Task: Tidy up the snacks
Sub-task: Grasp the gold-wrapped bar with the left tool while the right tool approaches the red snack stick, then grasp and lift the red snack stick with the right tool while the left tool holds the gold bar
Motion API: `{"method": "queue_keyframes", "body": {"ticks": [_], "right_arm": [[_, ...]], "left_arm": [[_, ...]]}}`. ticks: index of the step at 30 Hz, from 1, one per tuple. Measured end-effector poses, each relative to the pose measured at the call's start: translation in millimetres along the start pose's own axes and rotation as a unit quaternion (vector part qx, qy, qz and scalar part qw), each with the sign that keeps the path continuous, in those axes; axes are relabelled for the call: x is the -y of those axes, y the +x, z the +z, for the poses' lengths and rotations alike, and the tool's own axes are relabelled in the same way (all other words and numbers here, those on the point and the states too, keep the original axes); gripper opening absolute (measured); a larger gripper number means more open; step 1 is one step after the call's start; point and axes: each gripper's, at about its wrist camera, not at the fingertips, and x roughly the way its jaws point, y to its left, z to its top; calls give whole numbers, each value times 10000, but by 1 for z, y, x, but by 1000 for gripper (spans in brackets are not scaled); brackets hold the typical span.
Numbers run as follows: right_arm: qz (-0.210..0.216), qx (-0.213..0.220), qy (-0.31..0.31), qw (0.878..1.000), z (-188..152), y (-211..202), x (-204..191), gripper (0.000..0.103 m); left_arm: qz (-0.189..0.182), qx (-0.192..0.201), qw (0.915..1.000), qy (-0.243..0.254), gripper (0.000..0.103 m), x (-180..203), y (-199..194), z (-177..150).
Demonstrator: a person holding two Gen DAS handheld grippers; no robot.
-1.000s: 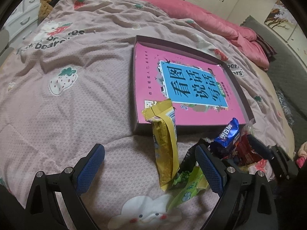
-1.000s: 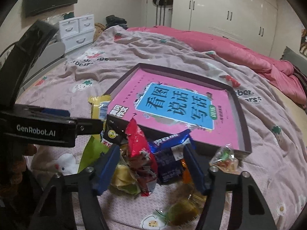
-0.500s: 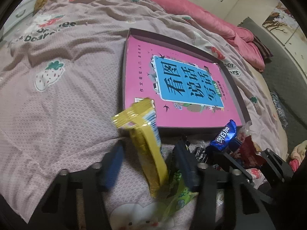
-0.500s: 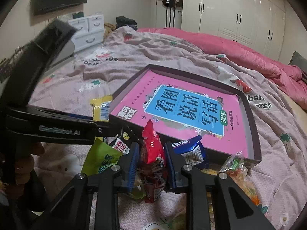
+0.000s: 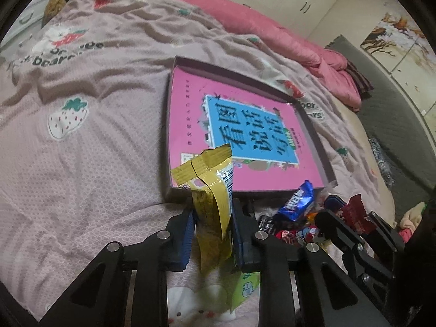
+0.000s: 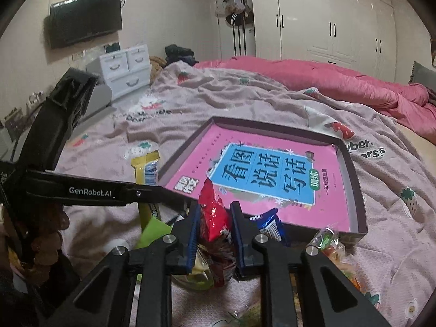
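Note:
My left gripper is shut on a yellow snack packet and holds it upright just before the near left corner of a shallow dark box with a pink book-cover bottom. My right gripper is shut on a red snack packet just before the same box. The yellow packet and the left gripper's arm also show in the right wrist view. A blue packet leans on the box's near wall.
Several more snacks lie on the pink strawberry bedspread in front of the box: a green packet and a clear candy bag. A pink duvet lies at the far side. White drawers stand at the back left.
Both grippers have closed, the left on the yellow packet and the right on the red packet, and have lifted them slightly toward the box.

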Motion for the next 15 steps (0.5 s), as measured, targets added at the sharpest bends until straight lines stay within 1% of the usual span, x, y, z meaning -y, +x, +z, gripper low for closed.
{"method": "queue_keyframes", "body": {"ticks": [3, 5, 7, 9, 10, 13, 15], "right_arm": [[42, 123, 81, 9999, 3, -6, 3, 22], [64, 187, 148, 9997, 5, -10, 6, 18], [119, 219, 232, 9994, 6, -12, 10, 17], [76, 132, 232, 9996, 6, -9, 11, 17], [48, 6, 236, 9997, 4, -4, 13, 17], [179, -223, 322, 9991, -1, 2, 17, 17], [182, -238, 320, 9990, -4, -1, 18, 19]], "left_arm": [[-55, 143, 9999, 38, 25, 3, -10, 1], [-74, 256, 9996, 73, 25, 4, -17, 3], [-75, 329, 9994, 99, 25, 5, -21, 5], [-57, 385, 9991, 140, 25, 5, -24, 6], [-38, 396, 9991, 139, 25, 5, -24, 6], [-40, 341, 9993, 130, 25, 3, -21, 5], [-53, 319, 9994, 144, 25, 3, -19, 4]]}}
